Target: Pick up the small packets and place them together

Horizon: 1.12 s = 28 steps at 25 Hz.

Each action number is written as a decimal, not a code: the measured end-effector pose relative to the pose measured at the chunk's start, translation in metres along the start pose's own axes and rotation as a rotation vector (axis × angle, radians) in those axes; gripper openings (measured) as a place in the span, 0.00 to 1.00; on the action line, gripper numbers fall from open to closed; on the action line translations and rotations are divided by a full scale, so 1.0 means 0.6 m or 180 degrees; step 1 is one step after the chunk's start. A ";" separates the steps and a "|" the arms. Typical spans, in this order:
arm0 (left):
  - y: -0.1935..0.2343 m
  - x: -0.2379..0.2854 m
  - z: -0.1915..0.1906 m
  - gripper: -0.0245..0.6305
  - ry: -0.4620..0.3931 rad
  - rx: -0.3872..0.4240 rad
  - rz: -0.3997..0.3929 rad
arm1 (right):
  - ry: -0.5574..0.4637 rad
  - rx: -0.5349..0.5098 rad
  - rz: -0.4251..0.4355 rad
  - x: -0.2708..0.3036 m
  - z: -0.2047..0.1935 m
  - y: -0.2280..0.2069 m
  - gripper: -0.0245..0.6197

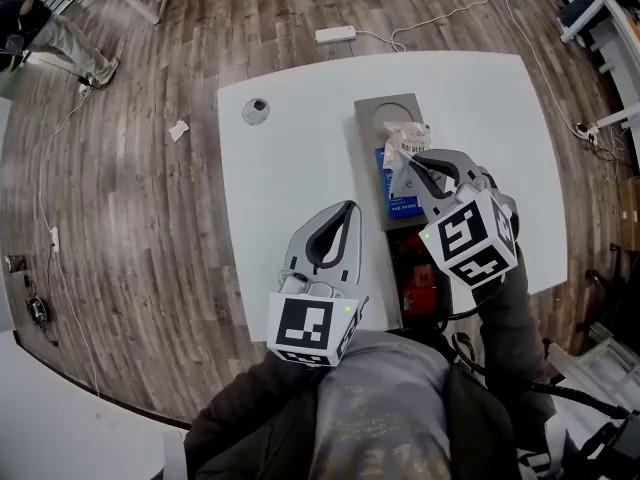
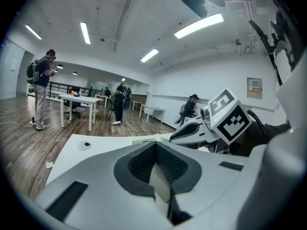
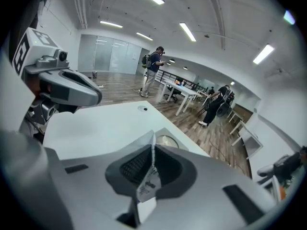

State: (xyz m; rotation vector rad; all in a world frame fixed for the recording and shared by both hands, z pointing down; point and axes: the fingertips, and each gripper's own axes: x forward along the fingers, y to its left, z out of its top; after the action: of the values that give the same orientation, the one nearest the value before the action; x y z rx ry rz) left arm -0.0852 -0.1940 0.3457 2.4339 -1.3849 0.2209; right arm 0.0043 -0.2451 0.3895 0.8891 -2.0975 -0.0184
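- The right gripper [image 1: 418, 161] has its fingers clamped on a white printed packet [image 3: 147, 186], thin and held by one edge. In the head view it hangs just over the grey tray [image 1: 372, 108] in the middle of the bench [image 1: 290, 148].
- The left gripper [image 1: 346, 210] has its fingers together on a pale packet [image 2: 160, 187]. It sits nearer the person, over bare bench and apart from the tray.
- A blue packet [image 1: 402, 200] lies in the tray, so that looks like the gathering spot. The step in hand, as I judge it, is laying the white one beside it.
- Lower the right gripper until the packet's free end touches the tray floor before parting the fingers. A light sachet let go from height is likely to flutter or slide away.
- Aim for the bare floor just beside the blue packet, clear of the round disc [image 3: 165, 140] at the tray's far end.
- Open only a little, then draw back along the fingers' own line so the ribbed pads do not drag the packet along.
- Hold the left gripper off to the side until the right one is out, then bring the pale packet to the same spot, touching or overlapping the others.
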 end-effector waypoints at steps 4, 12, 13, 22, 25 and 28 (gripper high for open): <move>0.029 0.007 -0.012 0.04 0.0082 -0.0106 0.0144 | 0.0074 0.0058 0.0135 0.040 -0.011 -0.004 0.08; 0.052 0.009 -0.026 0.04 0.0155 -0.0200 0.0260 | 0.0136 0.0166 0.0156 0.066 -0.025 -0.011 0.20; 0.051 0.010 -0.026 0.04 0.0152 -0.0202 0.0258 | 0.0123 0.0181 0.0150 0.066 -0.025 -0.011 0.23; 0.039 0.005 -0.023 0.04 0.0106 -0.0165 0.0200 | -0.0010 0.0296 -0.0084 0.041 -0.019 -0.024 0.28; 0.026 0.001 -0.024 0.04 0.0092 -0.0136 0.0145 | -0.0021 0.0295 -0.0059 0.036 -0.024 -0.011 0.28; 0.015 -0.005 -0.023 0.04 0.0071 -0.0103 0.0105 | -0.0052 0.0278 -0.0021 0.023 -0.022 0.007 0.28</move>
State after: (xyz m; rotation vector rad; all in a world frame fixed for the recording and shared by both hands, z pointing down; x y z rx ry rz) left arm -0.0942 -0.1909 0.3593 2.3767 -1.4091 0.2311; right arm 0.0059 -0.2463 0.4090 0.9506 -2.1241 0.0631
